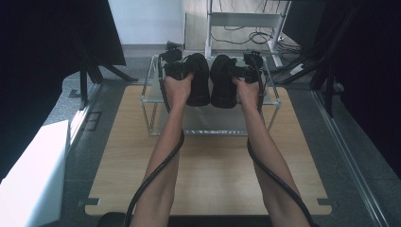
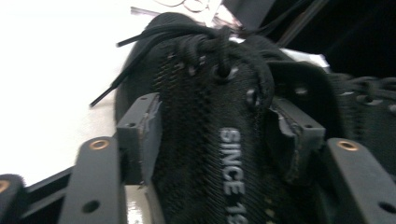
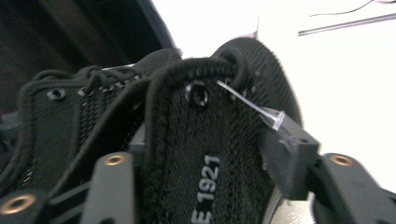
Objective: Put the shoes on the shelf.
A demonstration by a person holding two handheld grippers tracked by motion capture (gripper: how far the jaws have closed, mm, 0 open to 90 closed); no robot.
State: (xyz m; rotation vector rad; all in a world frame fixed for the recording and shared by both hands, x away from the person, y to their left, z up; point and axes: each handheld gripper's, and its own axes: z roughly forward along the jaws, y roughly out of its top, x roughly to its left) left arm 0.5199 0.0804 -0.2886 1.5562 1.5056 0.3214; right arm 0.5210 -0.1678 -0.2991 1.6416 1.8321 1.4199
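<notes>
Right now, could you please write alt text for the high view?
Two black shoes sit side by side on a clear rack standing on a wooden table. A person's forearms reach in from below, each hand with a hand-held gripper at one shoe.

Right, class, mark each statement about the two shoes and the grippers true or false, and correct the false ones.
1. The left shoe and the right shoe are both black. True.
2. The shoes lie on the floor. False: they sit on a clear rack that stands on the wooden table.
3. The left gripper and the right gripper each have a shoe's tongue between their jaws. True.
4. The left shoe's laces are white. False: they are black.
</notes>
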